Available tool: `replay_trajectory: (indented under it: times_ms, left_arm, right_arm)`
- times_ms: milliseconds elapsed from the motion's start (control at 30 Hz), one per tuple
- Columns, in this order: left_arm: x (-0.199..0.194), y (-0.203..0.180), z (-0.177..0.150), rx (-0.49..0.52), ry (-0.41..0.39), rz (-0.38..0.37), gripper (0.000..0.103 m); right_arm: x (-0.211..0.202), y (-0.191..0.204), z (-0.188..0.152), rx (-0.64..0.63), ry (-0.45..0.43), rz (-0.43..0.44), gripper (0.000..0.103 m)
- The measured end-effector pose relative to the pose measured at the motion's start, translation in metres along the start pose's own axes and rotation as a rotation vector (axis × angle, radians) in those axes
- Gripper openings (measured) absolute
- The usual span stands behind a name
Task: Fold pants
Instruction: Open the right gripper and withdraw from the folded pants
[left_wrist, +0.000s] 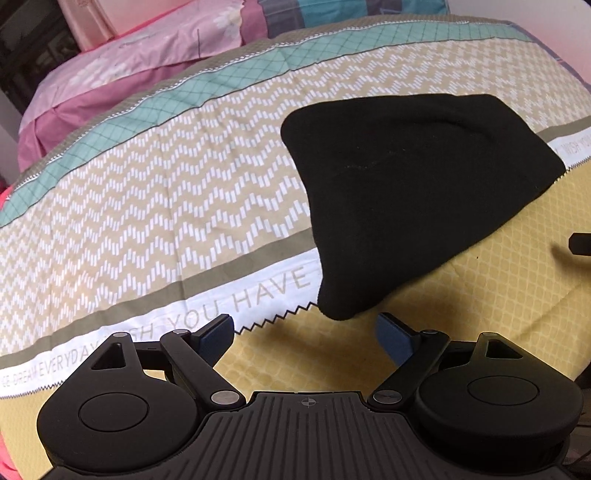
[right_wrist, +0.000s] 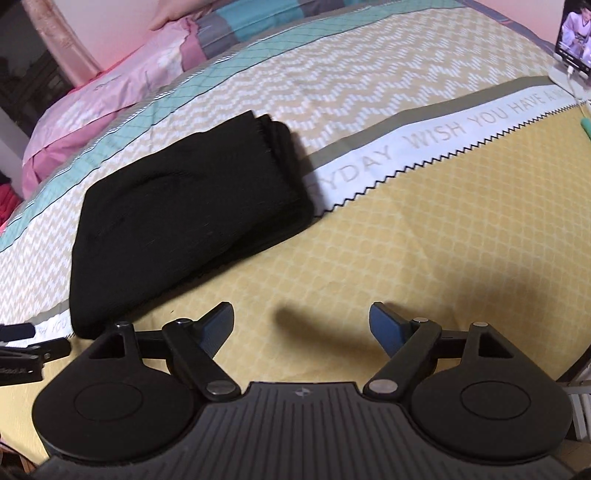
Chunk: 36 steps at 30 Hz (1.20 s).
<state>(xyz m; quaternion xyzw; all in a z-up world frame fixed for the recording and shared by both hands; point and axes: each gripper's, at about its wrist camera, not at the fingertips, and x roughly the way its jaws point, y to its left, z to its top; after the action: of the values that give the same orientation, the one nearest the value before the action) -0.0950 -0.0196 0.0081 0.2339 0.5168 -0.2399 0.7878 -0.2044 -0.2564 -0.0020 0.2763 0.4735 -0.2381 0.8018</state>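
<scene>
1. The black pants (left_wrist: 413, 199) lie folded into a compact bundle on the bedspread (left_wrist: 147, 192), across the boundary between its zigzag-patterned band and its yellow section.
2. In the right wrist view the same pants (right_wrist: 184, 221) sit left of centre, with stacked folded layers showing at the far right end of the bundle.
3. The left gripper (left_wrist: 306, 334) hovers over the yellow cloth just near the closest corner of the pants; its jaws stand wide apart and hold nothing.
4. The right gripper (right_wrist: 302, 325) hangs above the yellow section to the right of the bundle, jaws likewise spread apart and empty, with its shadow on the cloth ahead.
5. Neither gripper touches the pants.
6. A white lettered strip with a saw-tooth edge (right_wrist: 443, 136) runs across the bedspread and passes under the bundle.
7. A pink pillow (left_wrist: 122, 70) lies at the far left of the bed.
8. A lit phone screen (right_wrist: 574, 37) stands at the far right edge, with a white cable below it.
</scene>
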Motion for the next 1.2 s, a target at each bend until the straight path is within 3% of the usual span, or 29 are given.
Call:
replay_trajectory:
  times_ms: [300,767,1200]
  left_arm:
    - [0.014,-0.006,0.001,-0.018,0.05,0.036,0.103]
    - [0.015,-0.004,0.006,-0.04,0.032,0.07,0.103]
    - [0.016,0.0,0.008,-0.04,0.033,0.066,0.103]
  right_arm:
    - [-0.005,0.006,-0.017,-0.027,-0.007,-0.006,0.084]
    - [-0.014,0.059,-0.018,-0.246,-0.065,-0.03,0.087]
    - [-0.008,0.07,-0.014,-0.266,-0.052,-0.028,0.088]
